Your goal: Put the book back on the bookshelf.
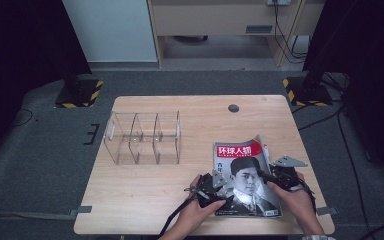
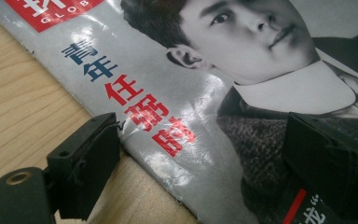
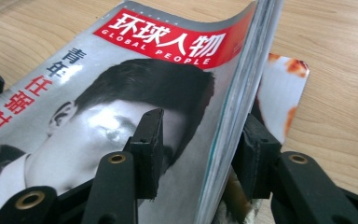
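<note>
A magazine [image 1: 245, 175] with a red title band and a black-and-white portrait lies near the wooden table's [image 1: 140, 200] front right. My left gripper [image 1: 219, 182] is at its left edge, open: in the left gripper view [image 2: 200, 128] one jaw hangs over bare wood and the other over the cover [image 2: 191, 88]. My right gripper [image 1: 269, 176] is at the right edge. In the right gripper view [image 3: 201, 120] the cover and a stack of pages [image 3: 233, 93] curl up between its jaws, one jaw on the cover side and one beneath, with a gap still showing, so it is open.
A clear acrylic organiser [image 1: 145, 137] with three compartments stands at the table's left middle. A round cable hole [image 1: 233, 108] sits near the far edge. The magazine's back page [image 3: 284, 88] lies flat on the wood. Dark stand bases flank the table on the floor.
</note>
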The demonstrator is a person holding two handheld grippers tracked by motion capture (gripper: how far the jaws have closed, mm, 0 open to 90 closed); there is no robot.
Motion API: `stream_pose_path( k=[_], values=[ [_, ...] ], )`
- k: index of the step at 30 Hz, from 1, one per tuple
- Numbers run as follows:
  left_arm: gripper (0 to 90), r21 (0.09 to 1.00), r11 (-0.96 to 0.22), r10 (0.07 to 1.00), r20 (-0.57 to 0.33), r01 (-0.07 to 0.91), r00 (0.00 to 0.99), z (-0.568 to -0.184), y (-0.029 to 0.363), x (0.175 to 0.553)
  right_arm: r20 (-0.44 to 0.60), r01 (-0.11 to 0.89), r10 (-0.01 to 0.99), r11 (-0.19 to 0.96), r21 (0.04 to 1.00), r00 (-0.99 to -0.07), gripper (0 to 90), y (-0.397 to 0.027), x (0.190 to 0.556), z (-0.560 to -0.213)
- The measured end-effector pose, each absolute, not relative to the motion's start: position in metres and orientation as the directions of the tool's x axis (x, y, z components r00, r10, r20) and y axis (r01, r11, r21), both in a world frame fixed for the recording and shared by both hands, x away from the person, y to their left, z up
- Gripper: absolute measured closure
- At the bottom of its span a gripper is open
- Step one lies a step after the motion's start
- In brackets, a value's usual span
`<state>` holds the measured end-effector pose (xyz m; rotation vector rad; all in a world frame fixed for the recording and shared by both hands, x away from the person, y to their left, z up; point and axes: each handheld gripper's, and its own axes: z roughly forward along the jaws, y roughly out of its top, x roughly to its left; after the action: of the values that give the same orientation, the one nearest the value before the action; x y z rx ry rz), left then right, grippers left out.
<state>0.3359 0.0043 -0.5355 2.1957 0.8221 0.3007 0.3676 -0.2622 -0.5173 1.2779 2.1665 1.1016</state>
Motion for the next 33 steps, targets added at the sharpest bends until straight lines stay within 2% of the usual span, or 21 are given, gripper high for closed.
stream_pose_path(
  k=[5, 9, 14, 15, 16, 19, 22, 24, 26, 29, 31, 33],
  values=[
    [10.3, 0.728, -0.505, 0.643, -0.042, 0.465, 0.764, -0.536, 0.004, 0.336, 0.066, 0.577, 0.866, 0.272, 0.770, -0.496, 54.3, -0.263, 0.370, -0.523],
    [9.4, 0.726, -0.503, 0.646, -0.043, 0.468, 0.762, -0.536, 0.003, 0.336, 0.101, 0.609, 0.861, 0.265, 0.747, -0.499, 38.8, -0.260, 0.372, -0.527],
    [7.4, 0.722, -0.504, 0.650, -0.046, 0.475, 0.759, -0.536, 0.001, 0.338, 0.116, 0.616, 0.862, 0.251, 0.746, -0.493, 33.5, -0.258, 0.372, -0.528],
    [6.8, 0.721, -0.503, 0.650, -0.047, 0.476, 0.758, -0.536, 0.001, 0.338, 0.113, 0.615, 0.863, 0.253, 0.747, -0.493, 34.3, -0.258, 0.372, -0.528],
    [5.8, 0.720, -0.504, 0.650, -0.047, 0.477, 0.758, -0.536, 0.000, 0.338, 0.088, 0.604, 0.867, 0.266, 0.751, -0.491, 41.2, -0.258, 0.371, -0.528],
    [5.3, 0.719, -0.505, 0.651, -0.047, 0.478, 0.757, -0.536, 0.000, 0.338, 0.056, 0.592, 0.870, 0.285, 0.754, -0.489, 51.2, -0.260, 0.371, -0.527],
    [4.9, 0.718, -0.508, 0.648, -0.047, 0.477, 0.761, -0.536, 0.000, 0.339, 0.049, 0.591, 0.875, 0.283, 0.756, -0.482, 56.5, -0.262, 0.372, -0.527],
    [1.5, 0.710, -0.524, 0.631, -0.048, 0.471, 0.774, -0.536, -0.001, 0.339, 0.042, 0.592, 0.879, 0.284, 0.754, -0.475, 60.7, -0.262, 0.372, -0.526],
    [0.0, 0.709, -0.525, 0.626, -0.052, 0.471, 0.778, -0.536, -0.001, 0.340, 0.045, 0.591, 0.882, 0.276, 0.758, -0.470, 69.1, -0.263, 0.372, -0.523],
    [0.0, 0.715, -0.522, 0.625, -0.050, 0.465, 0.779, -0.536, 0.001, 0.344, 0.044, 0.584, 0.880, 0.276, 0.764, -0.473, 74.6, -0.264, 0.372, -0.521],
    [4.9, 0.723, -0.500, 0.652, -0.050, 0.478, 0.757, -0.536, 0.003, 0.350, 0.057, 0.586, 0.881, 0.263, 0.766, -0.470, 79.0, -0.263, 0.372, -0.518],
    [5.0, 0.732, -0.478, 0.661, -0.065, 0.486, 0.748, -0.535, 0.006, 0.355, 0.065, 0.584, 0.879, 0.257, 0.770, -0.472, 81.9, -0.262, 0.372, -0.516]
  ],
)
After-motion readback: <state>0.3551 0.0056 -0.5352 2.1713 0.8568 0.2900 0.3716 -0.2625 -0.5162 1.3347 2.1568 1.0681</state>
